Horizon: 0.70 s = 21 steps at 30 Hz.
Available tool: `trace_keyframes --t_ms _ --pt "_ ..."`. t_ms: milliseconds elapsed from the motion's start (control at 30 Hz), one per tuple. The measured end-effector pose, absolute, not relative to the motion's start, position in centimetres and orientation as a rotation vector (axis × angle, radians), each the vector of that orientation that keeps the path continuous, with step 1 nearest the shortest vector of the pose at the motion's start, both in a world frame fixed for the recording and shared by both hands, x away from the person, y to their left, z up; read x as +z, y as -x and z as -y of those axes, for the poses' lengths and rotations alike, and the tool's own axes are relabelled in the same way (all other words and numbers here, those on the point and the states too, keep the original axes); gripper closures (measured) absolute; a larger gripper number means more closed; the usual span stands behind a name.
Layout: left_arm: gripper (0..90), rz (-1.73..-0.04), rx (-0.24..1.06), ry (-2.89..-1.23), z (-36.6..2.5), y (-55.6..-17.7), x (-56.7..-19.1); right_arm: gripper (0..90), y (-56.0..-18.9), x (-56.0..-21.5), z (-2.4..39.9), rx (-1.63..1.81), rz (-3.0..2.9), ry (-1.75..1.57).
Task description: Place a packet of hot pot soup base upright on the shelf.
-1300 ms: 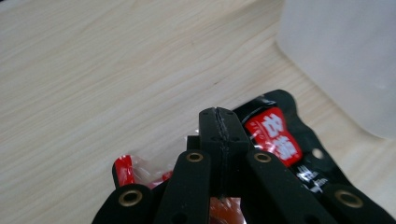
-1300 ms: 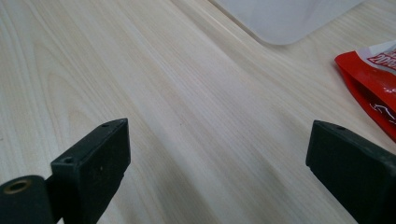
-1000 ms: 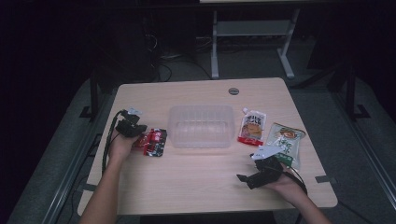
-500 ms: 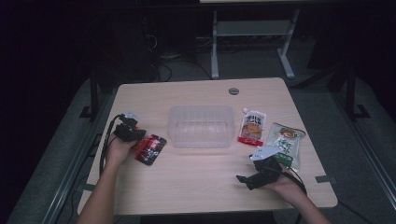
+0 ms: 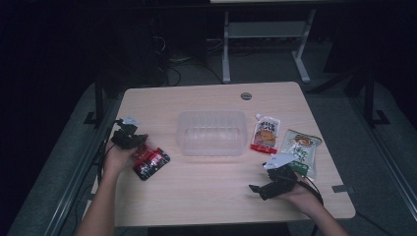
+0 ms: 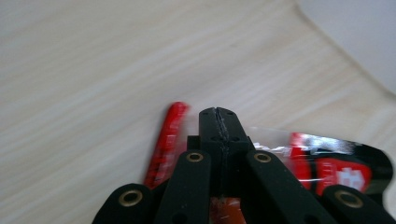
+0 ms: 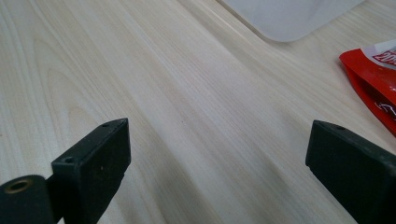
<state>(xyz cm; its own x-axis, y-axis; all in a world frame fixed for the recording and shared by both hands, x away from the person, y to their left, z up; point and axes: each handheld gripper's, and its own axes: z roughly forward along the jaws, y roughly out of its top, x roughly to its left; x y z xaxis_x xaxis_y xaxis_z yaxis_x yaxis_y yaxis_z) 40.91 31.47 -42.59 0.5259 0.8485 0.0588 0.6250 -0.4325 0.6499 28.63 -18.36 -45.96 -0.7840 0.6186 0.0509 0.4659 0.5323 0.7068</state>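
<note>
I'm at a light wood-grain table (image 5: 211, 191) in a pretty dark room, grey carpet below and a white-legged stand (image 5: 265, 34) behind it. The red and black snack packet (image 5: 150, 161) is at the table's left side, just left of the clear plastic tub (image 5: 212, 132), with its near edge pinched in my left gripper (image 5: 129, 139), jaws clamped together on it. My right gripper (image 5: 268, 188) rests on the table well off to the right, jaws wide apart around bare wood, near the green pouch (image 5: 299, 150).
</note>
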Motion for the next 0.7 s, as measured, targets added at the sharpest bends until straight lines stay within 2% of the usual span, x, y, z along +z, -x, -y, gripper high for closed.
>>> trace_keyframes --t_ms 233,700 --pt "89.6 -1.286 0.537 -2.191 -33.9 -41.1 -43.1 6.2 -28.7 -46.0 18.3 1.084 -2.57 -0.915" --pt "89.7 -1.274 0.491 -2.264 -33.5 -40.2 -44.3 6.3 -28.7 -45.8 18.6 1.08 -2.563 -0.923"
